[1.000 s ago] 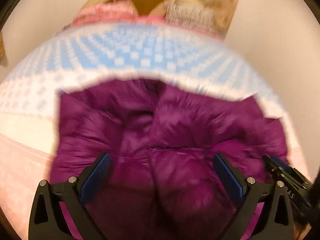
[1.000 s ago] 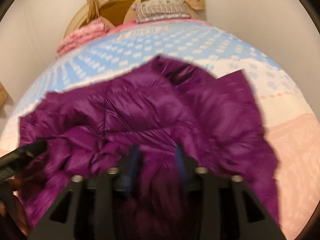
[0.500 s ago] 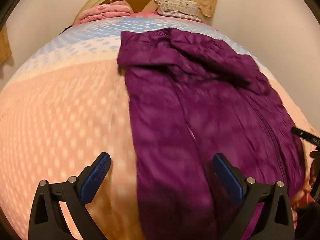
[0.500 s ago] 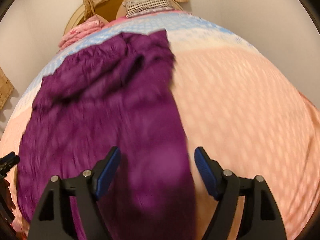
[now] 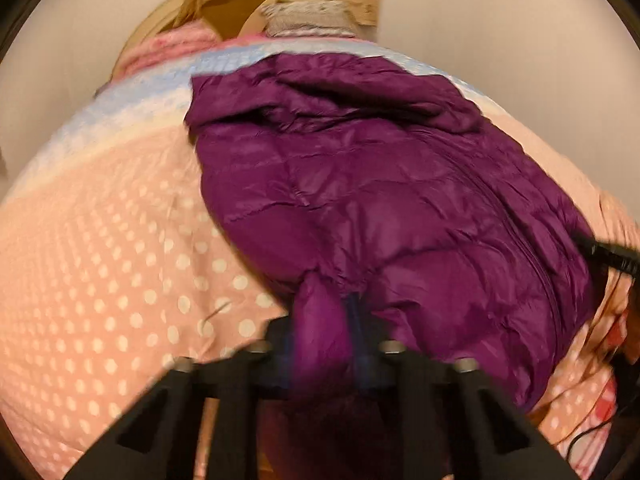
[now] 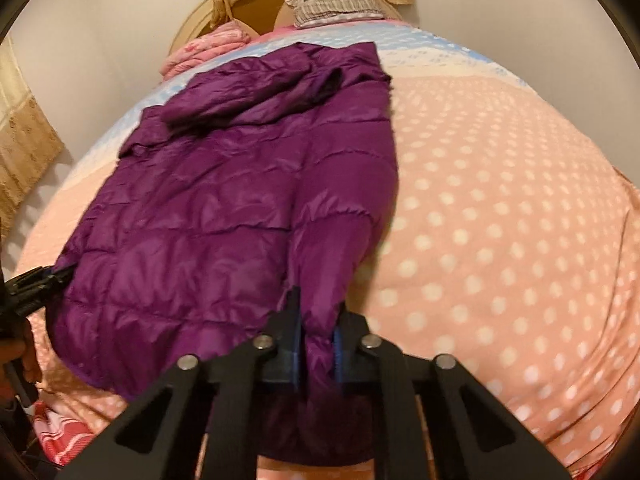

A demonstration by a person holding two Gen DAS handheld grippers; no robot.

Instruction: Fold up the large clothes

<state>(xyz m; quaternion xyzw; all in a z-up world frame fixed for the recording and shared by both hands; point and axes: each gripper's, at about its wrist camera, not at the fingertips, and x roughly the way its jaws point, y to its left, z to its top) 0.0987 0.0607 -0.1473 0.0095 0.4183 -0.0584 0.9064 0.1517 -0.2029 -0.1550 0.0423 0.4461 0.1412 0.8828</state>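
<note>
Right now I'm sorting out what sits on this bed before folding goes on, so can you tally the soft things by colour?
Purple: 1, the quilted puffer jacket, pinched at its near hem by both claws.
Pink: 2, the polka-dot bedspread and the folded pink blanket by the headboard.
Grey-white: 1, the striped pillow.
Total: 4

The near hem of the purple jacket (image 6: 224, 216) is hidden behind the right gripper (image 6: 316, 344), and in the left wrist view the jacket's (image 5: 380, 184) near corner is covered by the blurred left gripper (image 5: 320, 340). The blue pads (image 6: 295, 346) are seen only as thin strips beside the pinched fabric. The bed cover (image 6: 500, 208) is cut off at the near edge. The pillows (image 5: 308, 20) at the head of the bed are smeared by blur.
</note>
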